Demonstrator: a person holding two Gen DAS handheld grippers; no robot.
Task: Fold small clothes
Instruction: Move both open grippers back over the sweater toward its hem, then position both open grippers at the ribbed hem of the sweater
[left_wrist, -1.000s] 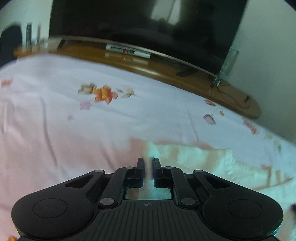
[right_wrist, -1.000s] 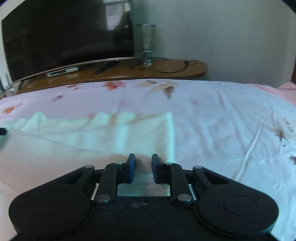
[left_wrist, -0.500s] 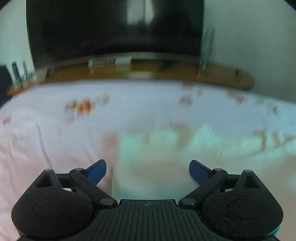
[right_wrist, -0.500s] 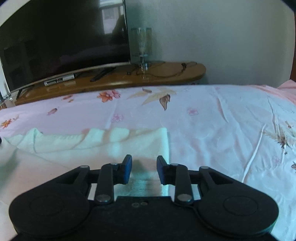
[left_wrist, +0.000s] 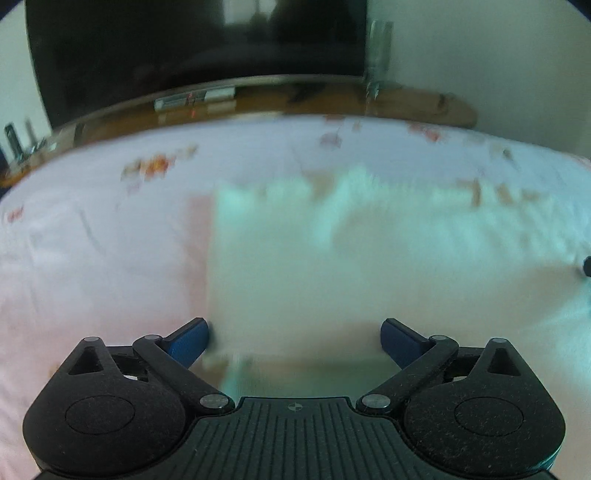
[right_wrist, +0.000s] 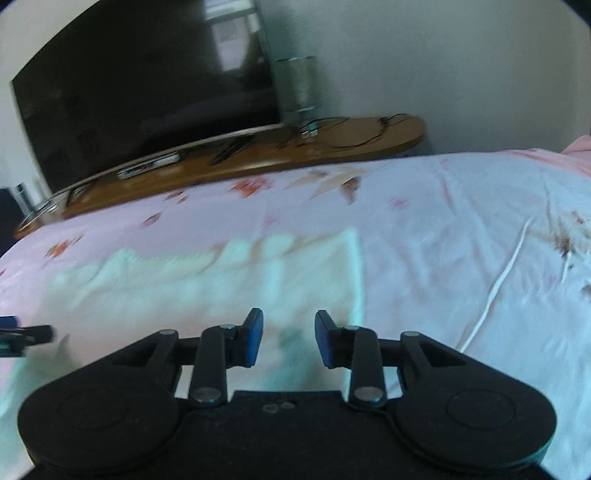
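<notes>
Since the earlier frame the left gripper (left_wrist: 294, 334) has let go of the pale garment (left_wrist: 314, 266), its jaws just opening wide; the right gripper (right_wrist: 288, 338) stands part open, released. The garment lies folded on the near bedsheet (right_wrist: 443, 236), seemingly left to settle.

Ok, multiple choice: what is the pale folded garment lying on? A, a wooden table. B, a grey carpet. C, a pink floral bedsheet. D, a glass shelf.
C: the pale garment lies flat on the pink floral bedsheet, which surrounds it in both wrist views; the wooden stand sits beyond the bed.
</notes>
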